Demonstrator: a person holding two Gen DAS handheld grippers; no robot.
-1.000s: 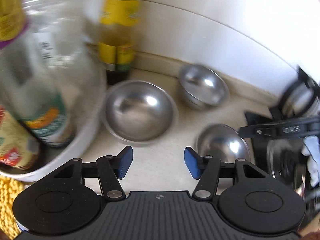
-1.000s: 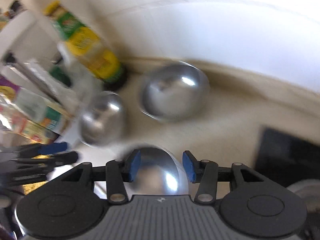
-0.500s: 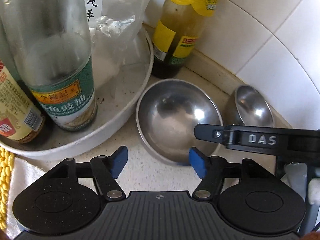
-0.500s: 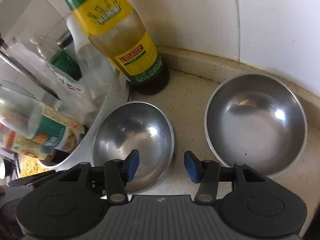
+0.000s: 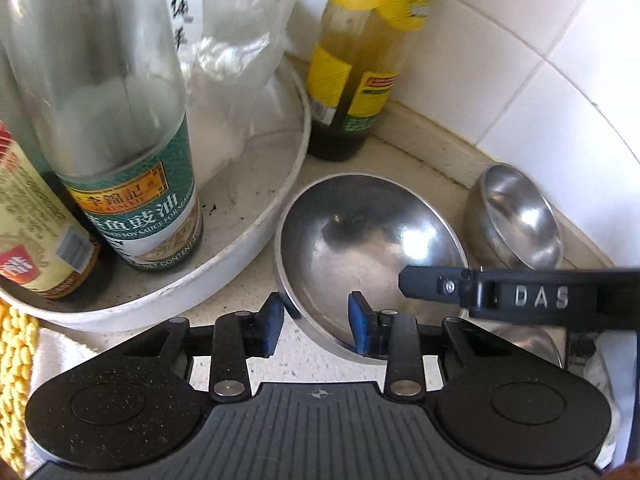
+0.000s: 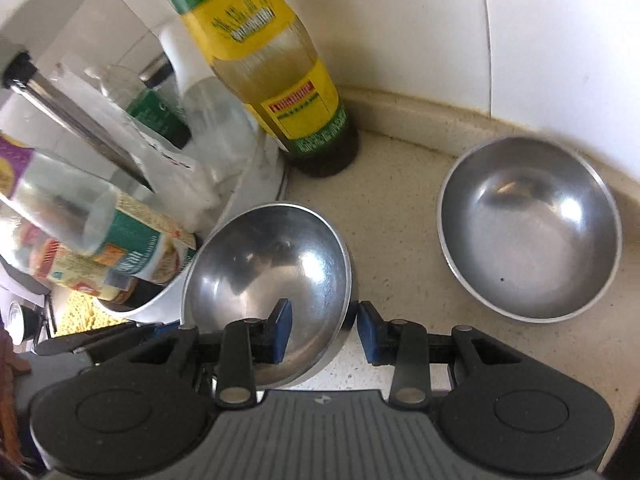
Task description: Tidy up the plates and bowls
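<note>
Table: speckled beige stone table (image 6: 404, 216) under white wall tiles; it carries everything here.
Tray: round white tray (image 5: 256, 236) of sauce bottles, to the left of both pairs of tongs, touching or almost touching the near bowl.
Oil bottle: tall yellow-labelled oil bottle (image 6: 280, 64), upright on the table beyond the tongs, by the wall.
Far bowl: wide steel bowl (image 6: 528, 228), upright and empty, ahead and to the right of the right tongs, well apart from them.
Near bowl: shiny round steel bowl (image 5: 368, 252), upright, directly at the tips of both tongs. Being round, it has no long axis to line up with.
Left tongs: left tongs (image 5: 316, 326) straddle the bowl's near-left rim, one blue pad outside the wall and one inside. They are closing; the outer pad still looks just off the metal.
Right tongs: right tongs (image 6: 324, 330) straddle the same bowl's near-right rim in the same way, closing, with a gap still at the outer pad.
Key relation: the rim sits between the pads of both tongs, so neither hand is clearly nearer; the coming pinch probably depends on each rim section staying centred.
</note>
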